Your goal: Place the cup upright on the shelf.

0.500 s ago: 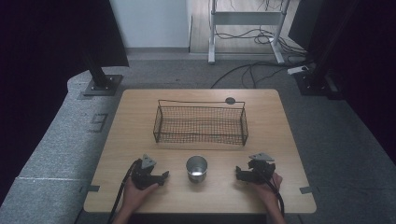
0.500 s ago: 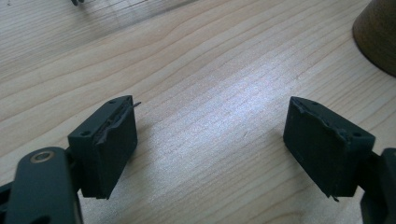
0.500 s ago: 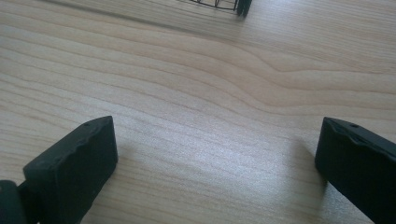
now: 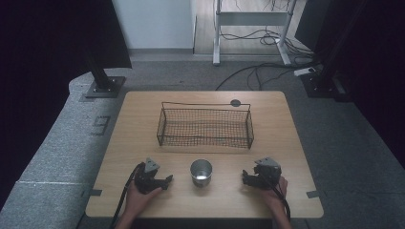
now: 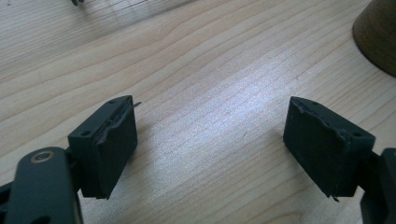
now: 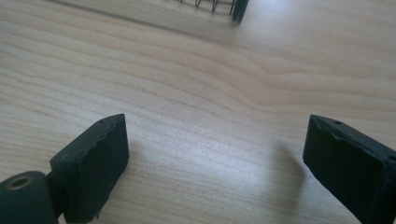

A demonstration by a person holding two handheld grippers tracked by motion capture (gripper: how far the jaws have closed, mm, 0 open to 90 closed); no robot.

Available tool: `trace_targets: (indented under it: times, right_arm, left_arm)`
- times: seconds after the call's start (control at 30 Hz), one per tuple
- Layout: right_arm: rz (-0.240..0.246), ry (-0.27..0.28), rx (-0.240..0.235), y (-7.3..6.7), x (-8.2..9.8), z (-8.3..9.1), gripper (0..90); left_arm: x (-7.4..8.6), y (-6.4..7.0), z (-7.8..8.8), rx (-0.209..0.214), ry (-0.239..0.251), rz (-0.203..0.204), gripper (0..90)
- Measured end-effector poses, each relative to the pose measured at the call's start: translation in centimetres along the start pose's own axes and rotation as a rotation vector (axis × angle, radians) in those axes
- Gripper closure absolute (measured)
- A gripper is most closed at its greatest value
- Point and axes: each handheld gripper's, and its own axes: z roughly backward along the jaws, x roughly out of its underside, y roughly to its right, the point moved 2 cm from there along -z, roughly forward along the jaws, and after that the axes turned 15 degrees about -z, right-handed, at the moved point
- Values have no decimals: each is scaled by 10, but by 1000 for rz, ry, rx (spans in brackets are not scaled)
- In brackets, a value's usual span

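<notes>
- High view, left to right: your left gripper (image 4: 168,180) rests on the wooden table (image 4: 138,124), jaws spread wide with nothing between them.
- Centre: the metal cup (image 4: 201,172) stands upright between both grippers, just in front of the wire basket (image 4: 205,126).
- Right: your right gripper (image 4: 244,178) sits on the table, jaws wide apart and empty, pointing toward the cup.
</notes>
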Motion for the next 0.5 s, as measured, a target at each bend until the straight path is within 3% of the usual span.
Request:
trace_targets:
  times: [0.27,0.5]
  right_arm:
    - [-3,35,-104,-8,-3,13,95]
    - [1,50,-154,-17,-5,22,110]
  left_arm:
    - [0,0,0,0,0,0,175]
    - [0,0,0,0,0,0,175]
